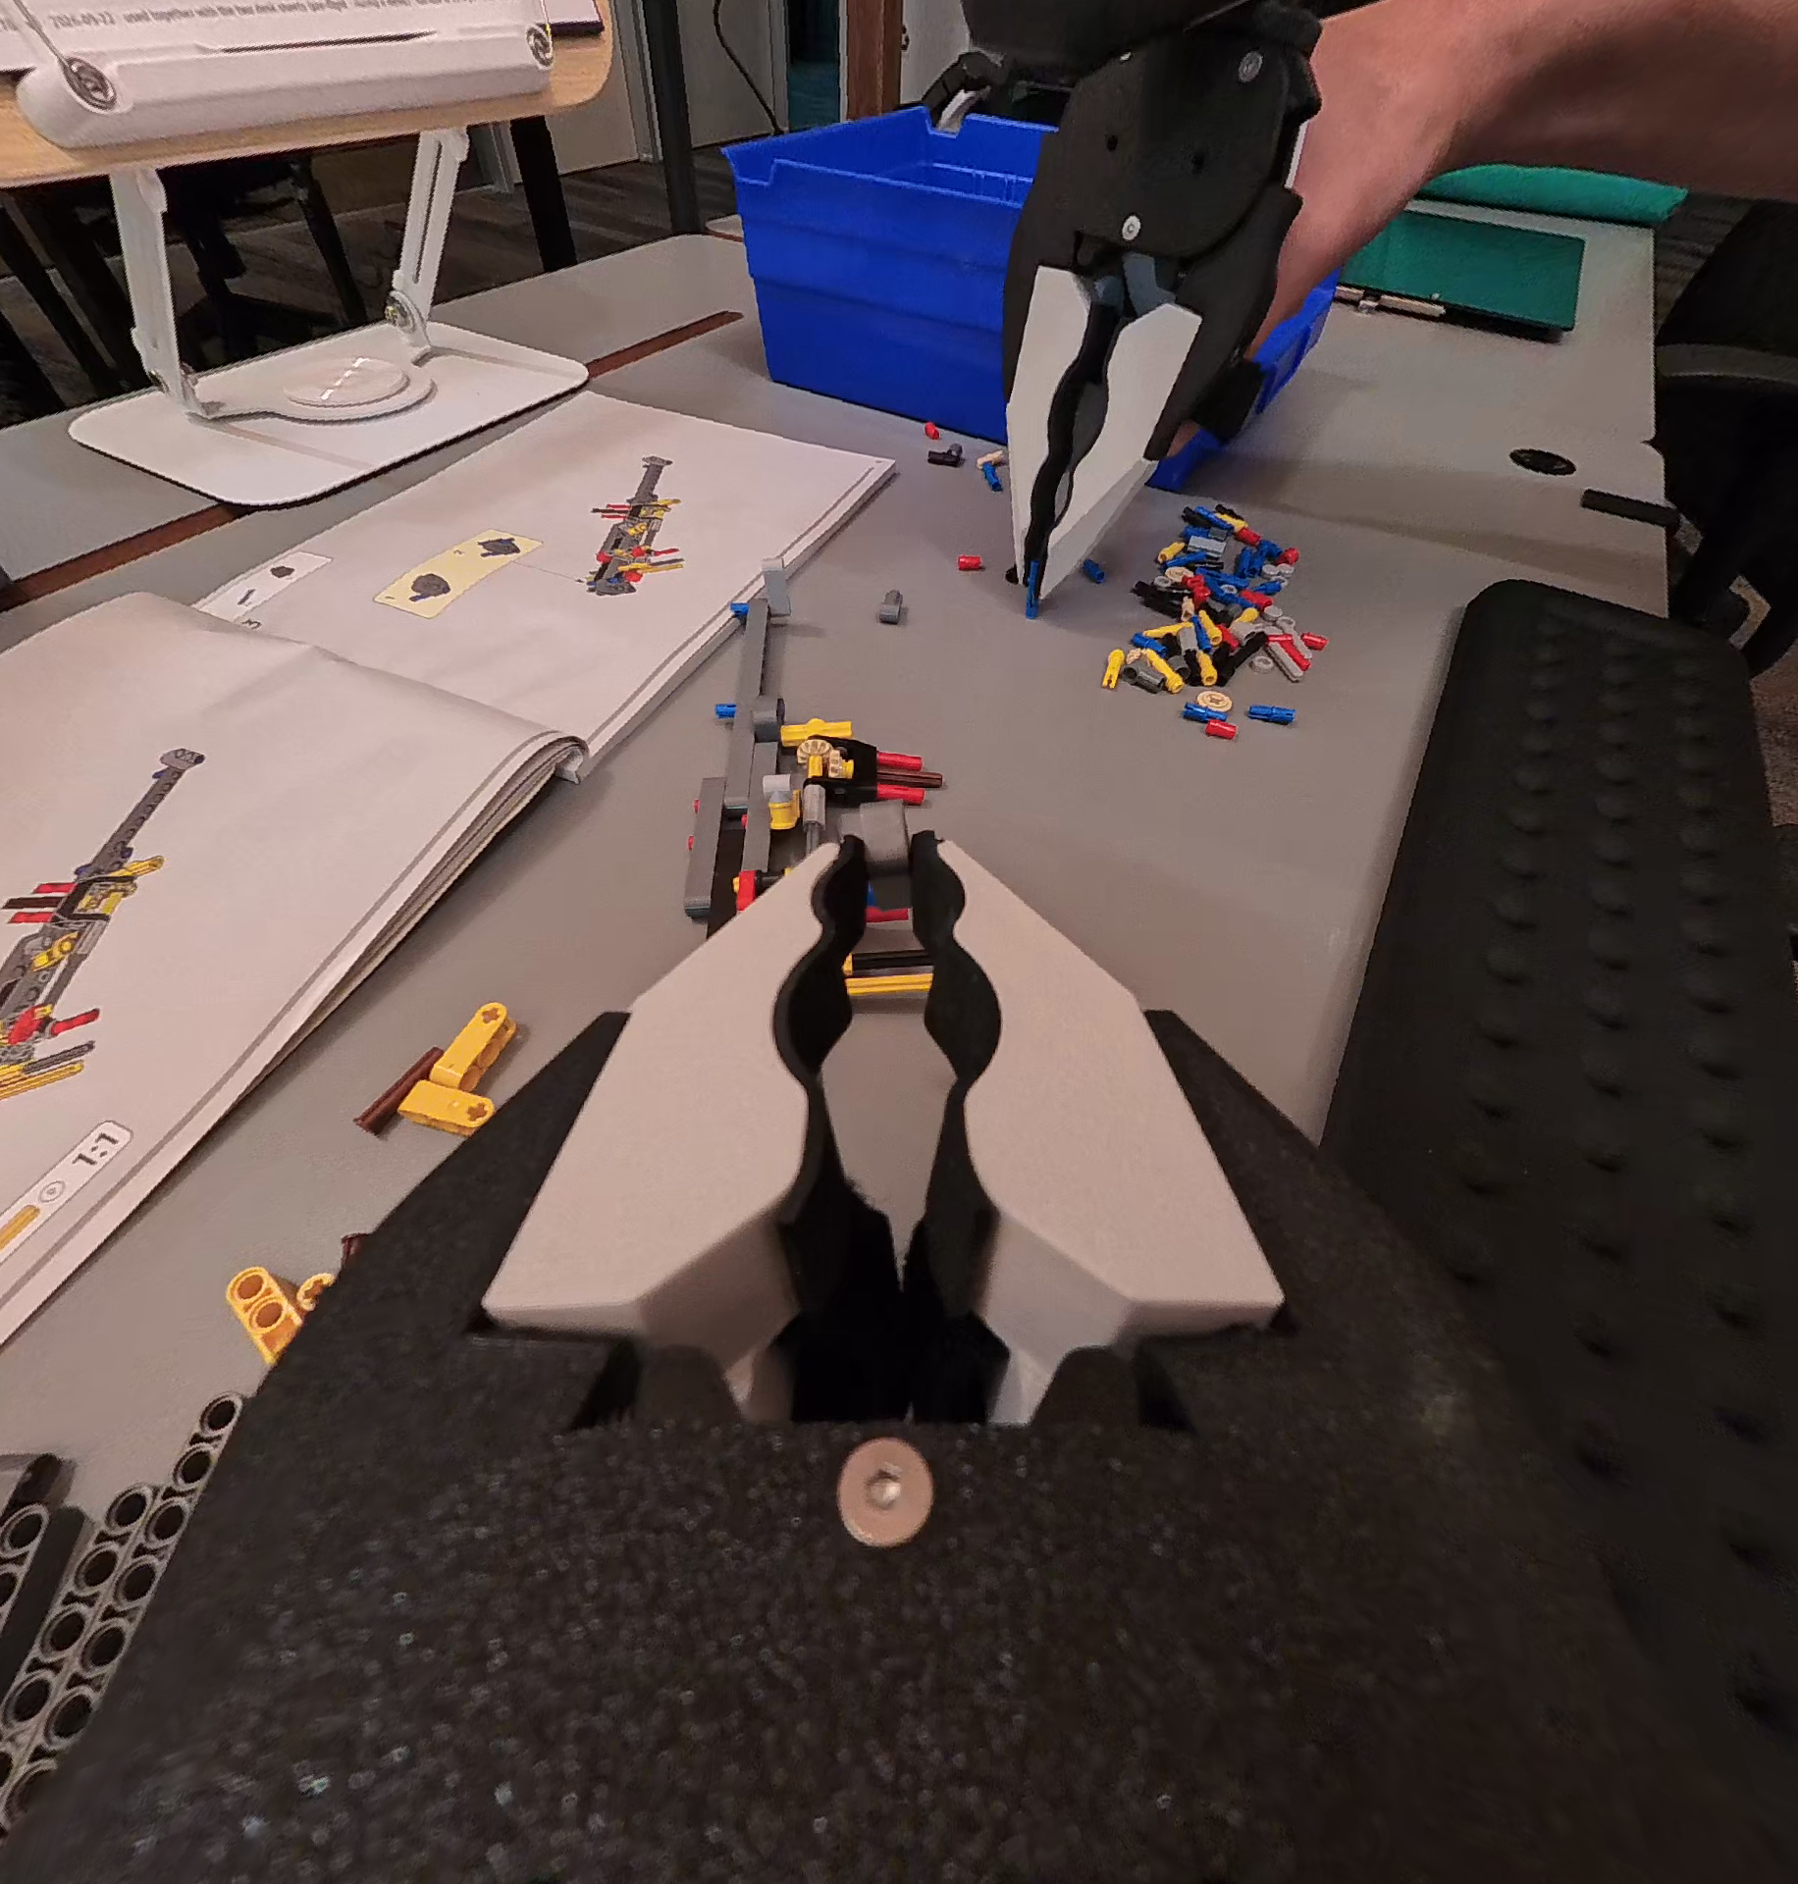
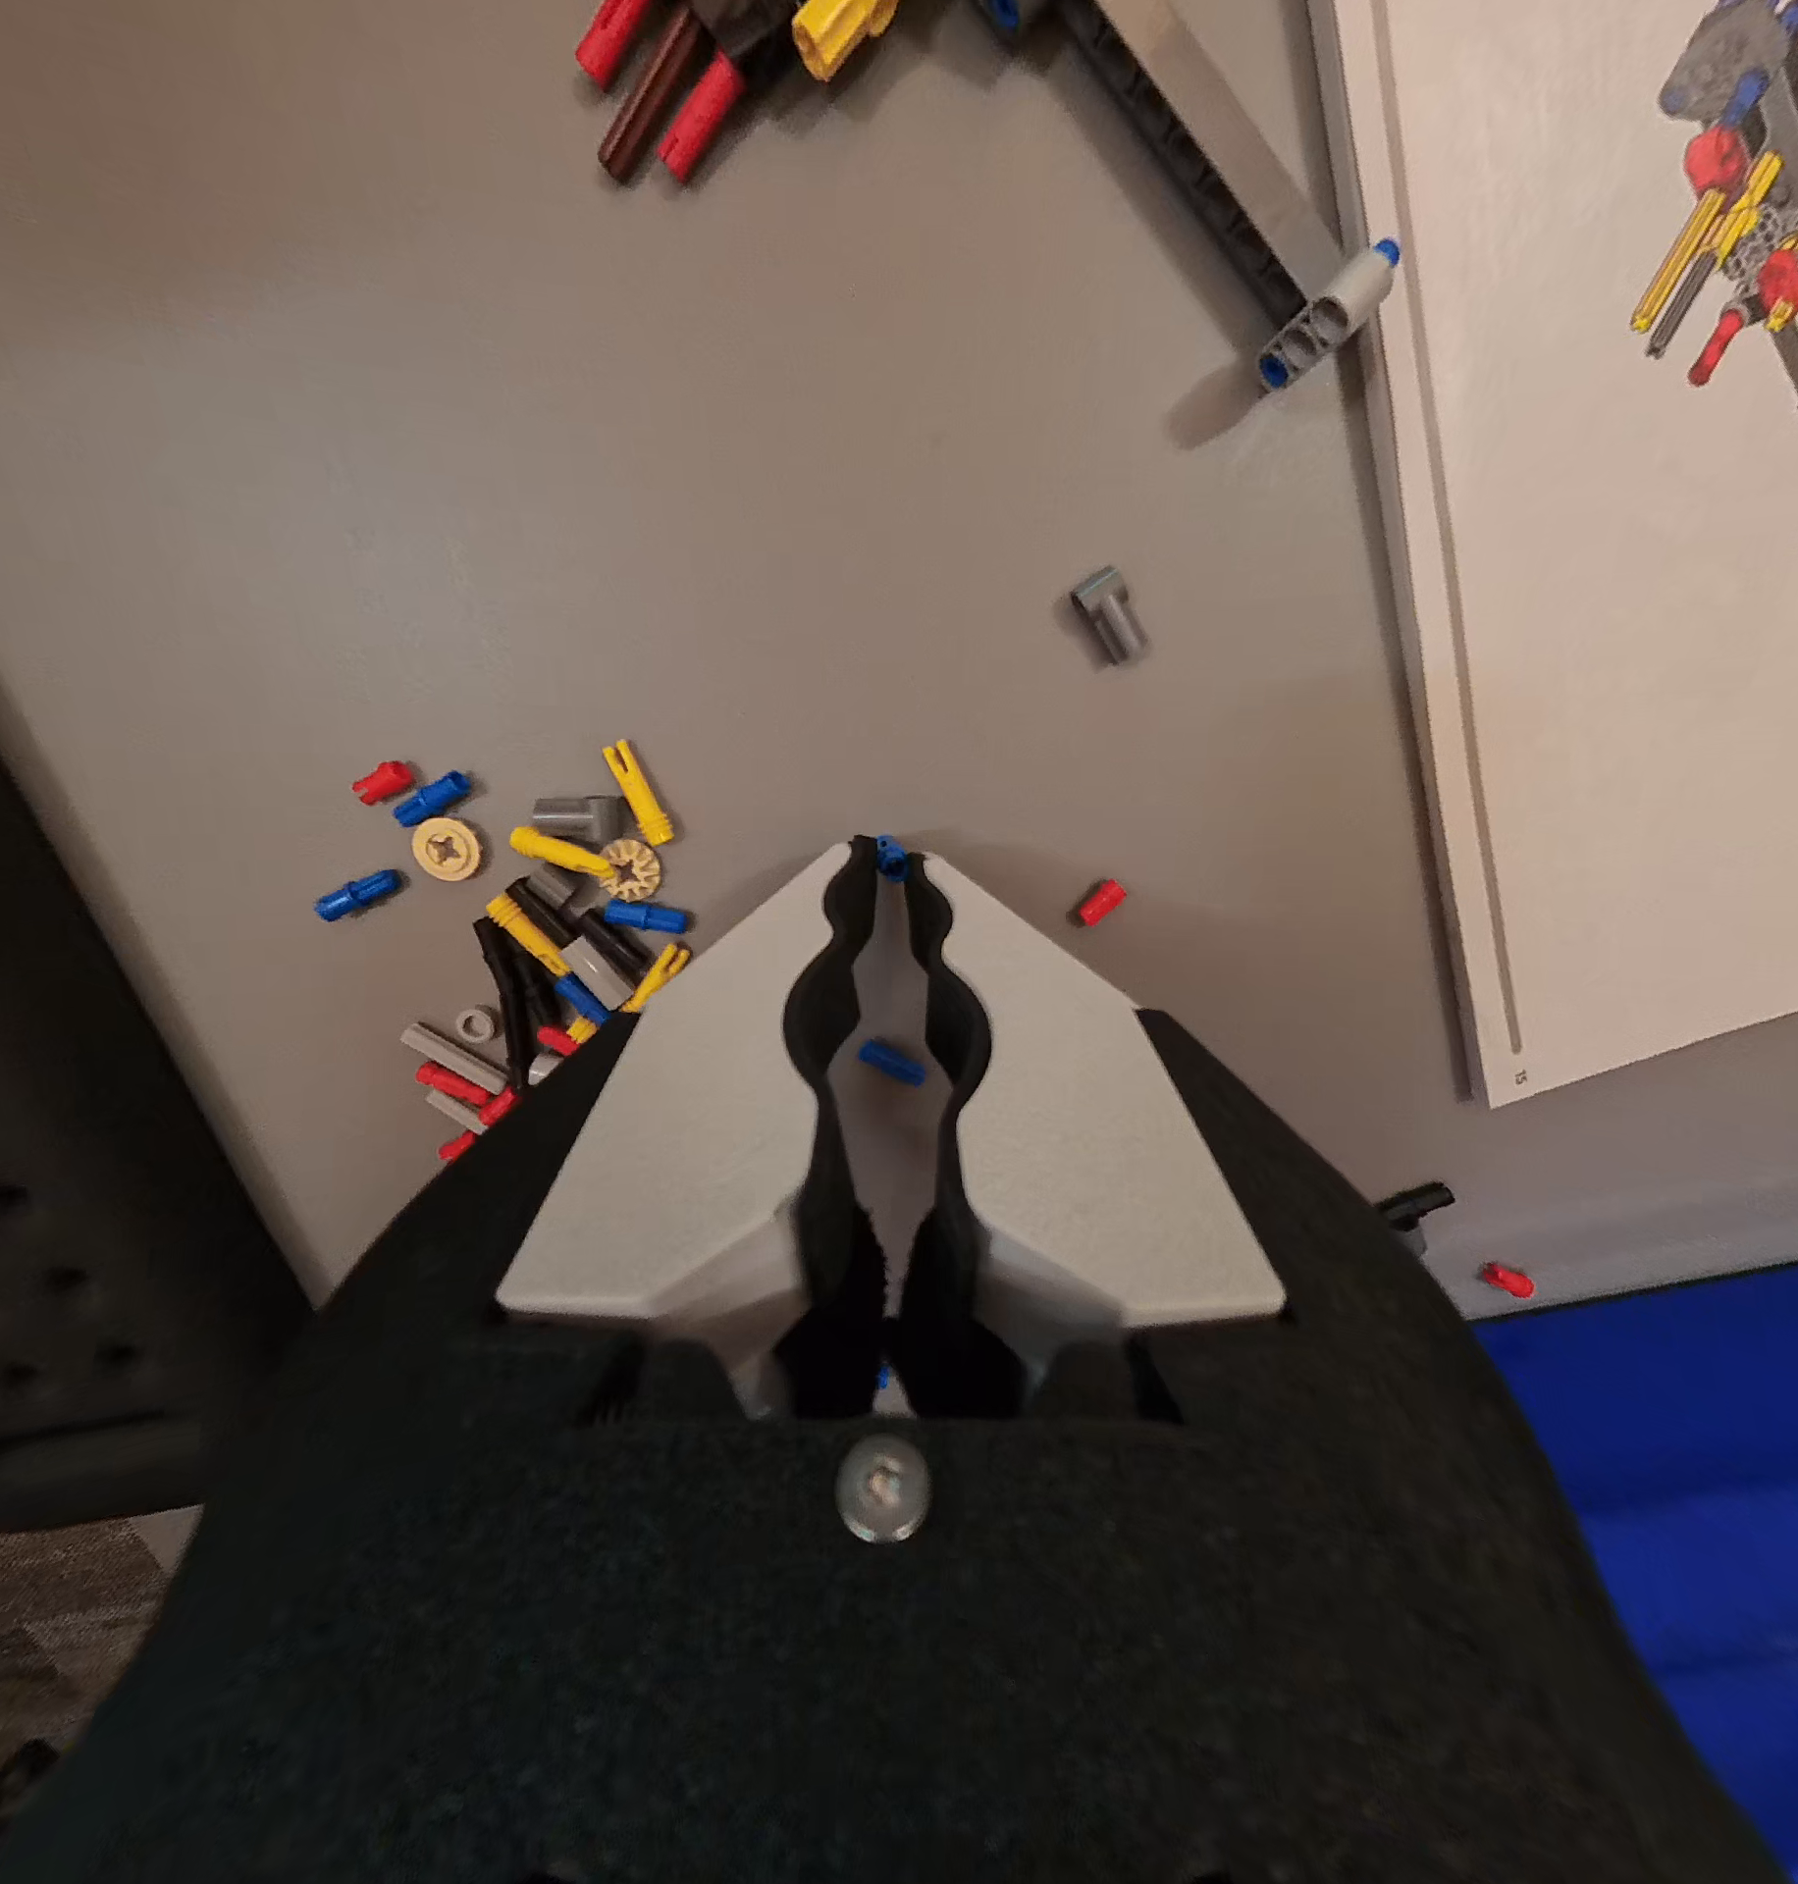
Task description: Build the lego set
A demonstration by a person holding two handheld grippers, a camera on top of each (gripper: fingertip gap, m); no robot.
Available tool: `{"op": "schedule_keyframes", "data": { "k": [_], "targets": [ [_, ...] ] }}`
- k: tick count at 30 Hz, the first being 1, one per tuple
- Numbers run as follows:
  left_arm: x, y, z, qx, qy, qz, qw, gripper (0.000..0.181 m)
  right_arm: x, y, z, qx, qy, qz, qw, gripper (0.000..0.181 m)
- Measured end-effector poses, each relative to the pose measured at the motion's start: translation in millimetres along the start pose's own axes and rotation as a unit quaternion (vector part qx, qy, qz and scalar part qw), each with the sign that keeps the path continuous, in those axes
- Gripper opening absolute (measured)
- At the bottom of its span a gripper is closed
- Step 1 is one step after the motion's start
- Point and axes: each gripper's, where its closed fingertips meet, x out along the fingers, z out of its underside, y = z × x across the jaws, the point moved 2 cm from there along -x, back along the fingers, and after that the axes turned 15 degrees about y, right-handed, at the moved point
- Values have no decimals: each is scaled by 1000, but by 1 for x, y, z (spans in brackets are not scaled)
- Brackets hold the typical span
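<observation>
Off to the left of the left gripper (image 1: 883,851) lies the open instruction booklet (image 1: 385,714) on the grey table (image 1: 1129,918), with a white stand (image 1: 314,408) behind it. Nearer that claw's left side sit two yellow connector pieces (image 1: 462,1076) on a brown axle, and black perforated beams (image 1: 49,1590) lie by its lower left corner. The left gripper's fingertips are closed narrowly on a grey block of the partly built lego model (image 1: 783,775), which stretches away from the tips, just beside the booklet's edge.

Further right, the right gripper (image 1: 1035,591) points down at the table, a person's hand (image 1: 1384,133) holding it. Its tips pinch a small blue pin (image 2: 889,854), held upright and touching or nearly touching the tabletop. Behind it stands a blue bin (image 1: 875,265). To that claw's right as seen from the left camera, the pile of loose pins (image 1: 1216,612), red, blue, yellow, black and grey, lies close by. A black dimpled pad (image 1: 1588,1019) runs along the table's right edge.
</observation>
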Motion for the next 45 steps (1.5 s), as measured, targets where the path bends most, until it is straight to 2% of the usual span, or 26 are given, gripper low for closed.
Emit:
{"op": "schedule_keyframes", "data": {
  "k": [3,6,8,9,12,14,16,22,32,41,45],
  "targets": [
    [-1,-1,-3,-18,8,3,1000,7,-2,-1,-18,-22,35,14,999,4],
    [-4,-2,-12,-76,37,15,996,7,-18,-24,-91,-57,160,46,984,4],
    [-6,-3,-18,-120,58,26,991,7,-25,-62,-151,-90,266,66,957,4],
    [-8,-4,-21,-138,69,31,987,7,-23,-77,-171,-111,295,98,944,4],
    [-11,-4,-29,-176,93,45,979,7,-12,-102,-202,-128,345,205,907,4],
    [-11,-5,-29,-182,95,44,978,7,-8,-107,-211,-95,381,252,884,4],
    [-11,-5,-29,-176,95,42,979,7,-8,-111,-214,-55,404,267,873,3],
    [-11,0,-30,-165,94,49,981,7,6,-114,-213,-51,378,283,880,4],
    [-13,-3,-31,-160,97,44,981,7,9,-112,-212,-80,376,311,869,4],
    [-11,-5,-30,8,83,-21,996,6,12,-111,-210,-22,413,296,861,4],
    [-10,-8,-28,33,72,-39,996,6,16,-108,-209,0,419,299,857,3]
  ]
}}
